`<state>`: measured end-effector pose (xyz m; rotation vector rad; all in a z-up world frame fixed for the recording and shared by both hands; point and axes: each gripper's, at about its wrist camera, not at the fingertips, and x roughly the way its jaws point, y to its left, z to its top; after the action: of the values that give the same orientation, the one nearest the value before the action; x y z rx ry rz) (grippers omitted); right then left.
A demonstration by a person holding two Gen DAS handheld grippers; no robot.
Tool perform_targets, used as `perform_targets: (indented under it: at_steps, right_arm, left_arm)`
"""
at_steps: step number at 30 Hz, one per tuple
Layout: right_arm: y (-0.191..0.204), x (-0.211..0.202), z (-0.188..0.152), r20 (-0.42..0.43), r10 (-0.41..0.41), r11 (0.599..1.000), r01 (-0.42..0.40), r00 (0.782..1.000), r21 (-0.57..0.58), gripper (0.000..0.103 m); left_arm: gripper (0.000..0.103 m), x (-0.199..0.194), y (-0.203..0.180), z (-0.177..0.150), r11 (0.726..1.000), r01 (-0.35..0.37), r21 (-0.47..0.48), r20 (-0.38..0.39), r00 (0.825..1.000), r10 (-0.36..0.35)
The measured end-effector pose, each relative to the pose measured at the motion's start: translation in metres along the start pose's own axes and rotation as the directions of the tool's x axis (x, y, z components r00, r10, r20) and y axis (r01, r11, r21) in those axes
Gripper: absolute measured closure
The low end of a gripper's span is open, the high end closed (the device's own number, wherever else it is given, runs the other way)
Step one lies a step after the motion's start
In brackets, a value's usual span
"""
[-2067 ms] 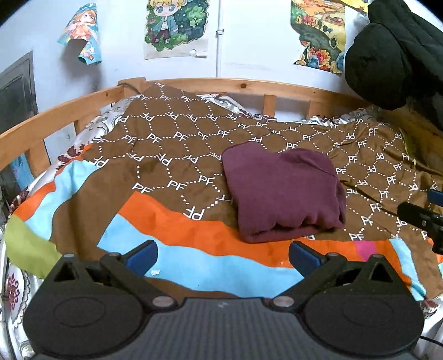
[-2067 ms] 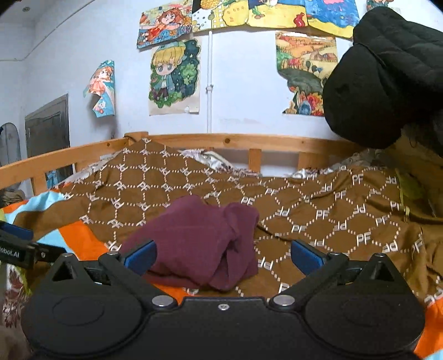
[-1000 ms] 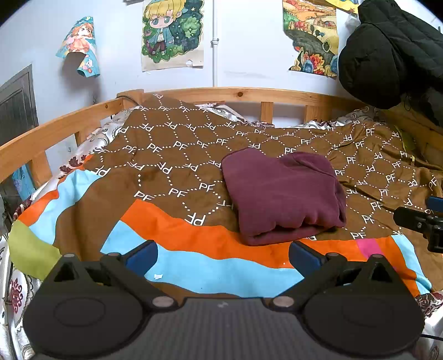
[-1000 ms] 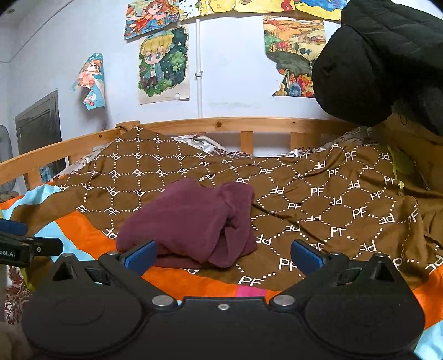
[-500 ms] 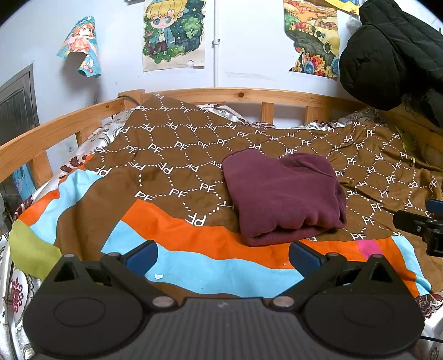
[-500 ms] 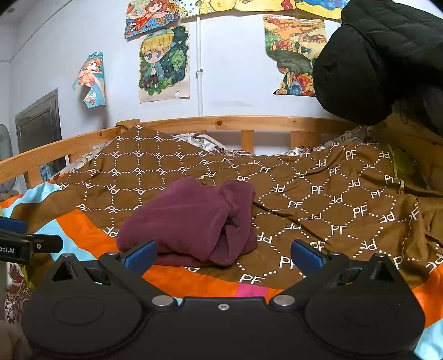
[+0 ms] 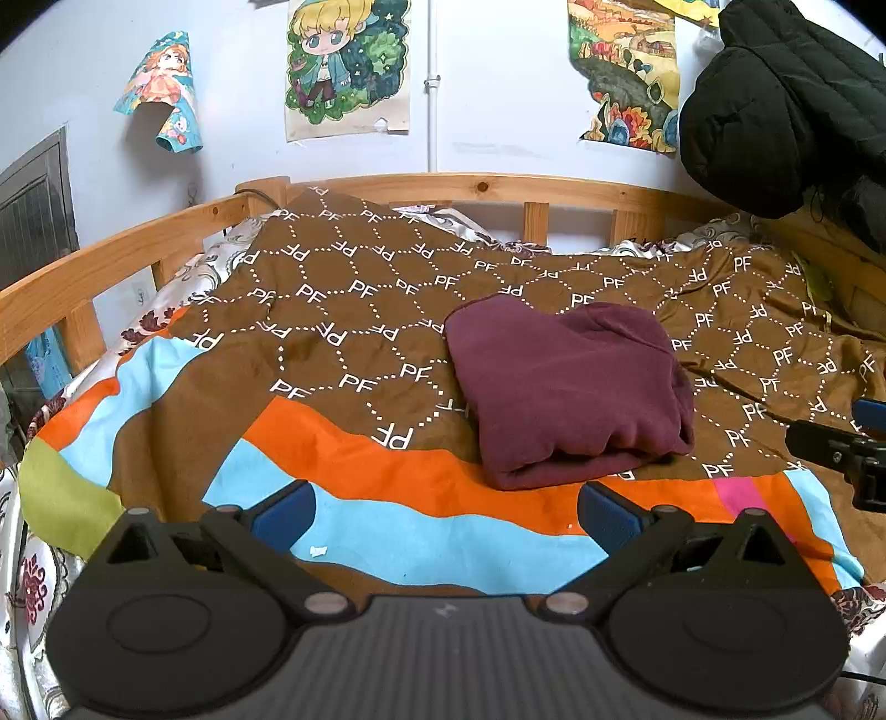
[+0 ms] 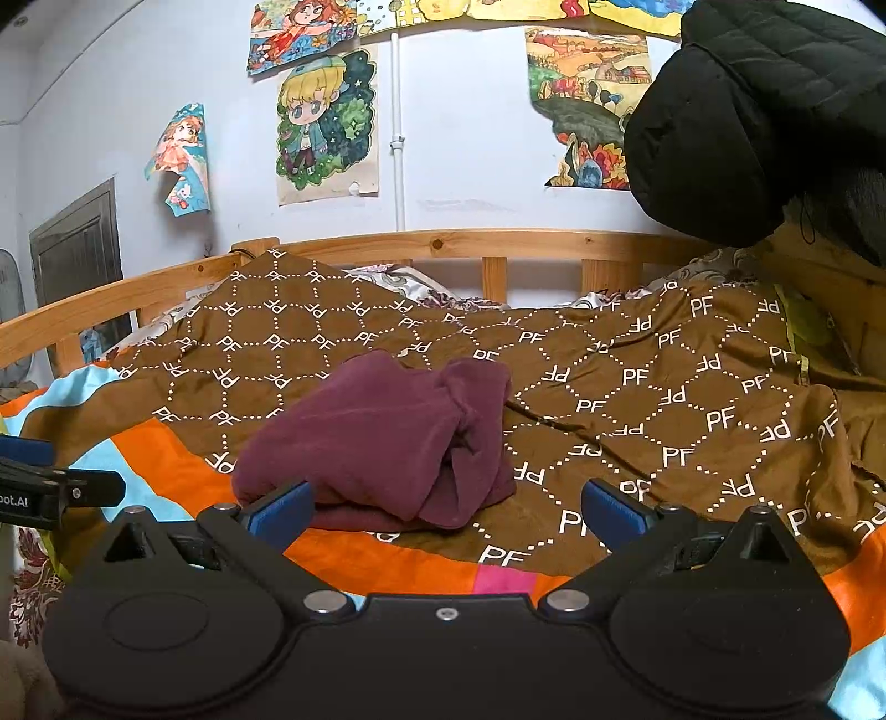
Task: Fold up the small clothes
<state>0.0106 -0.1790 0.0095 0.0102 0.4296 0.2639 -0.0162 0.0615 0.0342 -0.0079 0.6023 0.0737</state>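
The folded maroon garment point(image 7: 565, 387) lay on the bed's blanket point(image 7: 343, 310). The left gripper point(image 7: 446, 512) and right gripper point(image 8: 446, 507) hovered near its front edge, jaws apart and empty.

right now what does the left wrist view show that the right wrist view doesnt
Only the left wrist view shows the garment's flat folded top and the lime green blanket patch. Only the right wrist view shows the garment's bunched open end and the top row of posters. Both show the maroon garment, the blanket, the black jacket.
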Motion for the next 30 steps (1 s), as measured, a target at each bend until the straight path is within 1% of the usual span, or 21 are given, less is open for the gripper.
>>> perform_targets:
  at_steps: [10,18,20,25,30]
  right_arm:
    - [0.0009,0.0015,-0.0016,-0.003,-0.002,1.000,0.002,1.000,0.004,0.001]
    - [0.0004,0.0014,-0.0018,-0.005,-0.002,1.000,0.002,1.000,0.006,0.001]
    - [0.0007,0.0035,-0.0024,-0.010,-0.003,1.000,0.003,1.000,0.008,0.001]
    - [0.0028,0.0057,-0.0023,-0.019,-0.005,1.000,0.005,1.000,0.009,0.001]
    - [0.0038,0.0053,-0.0017,-0.018,-0.005,1.000,0.005,1.000,0.001,0.001]
  left_arm:
    - [0.001,0.0000,-0.0009,0.0002,1.000,-0.001,0.000,-0.001,1.000,0.001]
    - [0.001,0.0035,0.0084,0.0016,0.998,-0.002,-0.059,-0.050,0.999,-0.001]
    - [0.001,0.0039,0.0088,0.0013,0.998,-0.009,-0.060,-0.054,0.999,0.006]
    - [0.001,0.0041,0.0068,0.0004,0.999,0.001,-0.051,-0.061,0.998,-0.004]
    - [0.001,0.0053,0.0080,0.0001,0.998,0.016,-0.061,-0.070,0.997,-0.020]
